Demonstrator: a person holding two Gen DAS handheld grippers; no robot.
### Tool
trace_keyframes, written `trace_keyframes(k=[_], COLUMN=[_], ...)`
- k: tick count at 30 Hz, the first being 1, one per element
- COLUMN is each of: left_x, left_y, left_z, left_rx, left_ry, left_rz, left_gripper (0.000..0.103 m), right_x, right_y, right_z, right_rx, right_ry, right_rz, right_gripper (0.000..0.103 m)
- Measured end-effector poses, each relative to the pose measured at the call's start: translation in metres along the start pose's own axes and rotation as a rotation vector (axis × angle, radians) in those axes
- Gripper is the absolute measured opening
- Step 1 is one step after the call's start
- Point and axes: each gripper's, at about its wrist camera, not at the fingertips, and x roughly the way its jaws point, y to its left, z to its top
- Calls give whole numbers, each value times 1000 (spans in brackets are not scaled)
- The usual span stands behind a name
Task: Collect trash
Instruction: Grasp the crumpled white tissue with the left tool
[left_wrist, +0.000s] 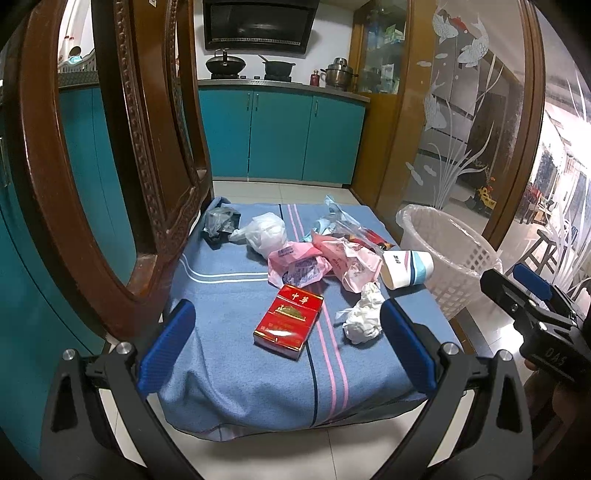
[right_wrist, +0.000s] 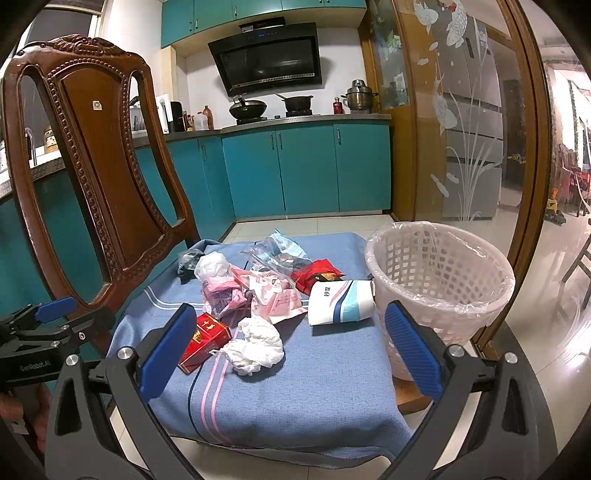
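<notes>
Trash lies on a chair seat covered with a blue striped cloth (left_wrist: 229, 354). Nearest is a red cigarette pack (left_wrist: 288, 320) (right_wrist: 204, 341), with a crumpled white tissue (left_wrist: 364, 317) (right_wrist: 256, 345) to its right. Behind them sit pink wrappers (left_wrist: 321, 264) (right_wrist: 258, 293), a paper cup on its side (left_wrist: 406, 268) (right_wrist: 341, 302), a white bag (left_wrist: 266, 232), a grey bag (left_wrist: 219, 221) and a clear packet (right_wrist: 277, 251). My left gripper (left_wrist: 288, 350) is open, low before the seat, holding nothing. My right gripper (right_wrist: 291, 350) is open too, facing the tissue.
A white lattice waste basket (left_wrist: 448, 266) (right_wrist: 439, 288) with a clear liner stands at the seat's right edge. The carved wooden chair back (left_wrist: 110, 166) (right_wrist: 103, 177) rises on the left. Teal kitchen cabinets (right_wrist: 306, 170) and a glass sliding door (right_wrist: 469, 129) lie beyond.
</notes>
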Motion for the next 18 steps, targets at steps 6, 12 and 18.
trace_keyframes(k=[6, 12, 18], left_x=[5, 30, 77], left_y=[-3, -37, -82], left_z=[-2, -4, -10], left_rx=[9, 86, 187], left_ry=[7, 17, 50], left_rz=[-1, -59, -84], left_gripper=[100, 100, 100], right_x=[0, 1, 8], right_y=[-1, -18, -29], right_z=[2, 14, 18], right_rx=[3, 59, 91], right_ry=[-5, -28, -26], right_rz=[0, -25, -55], right_gripper=[100, 100, 100])
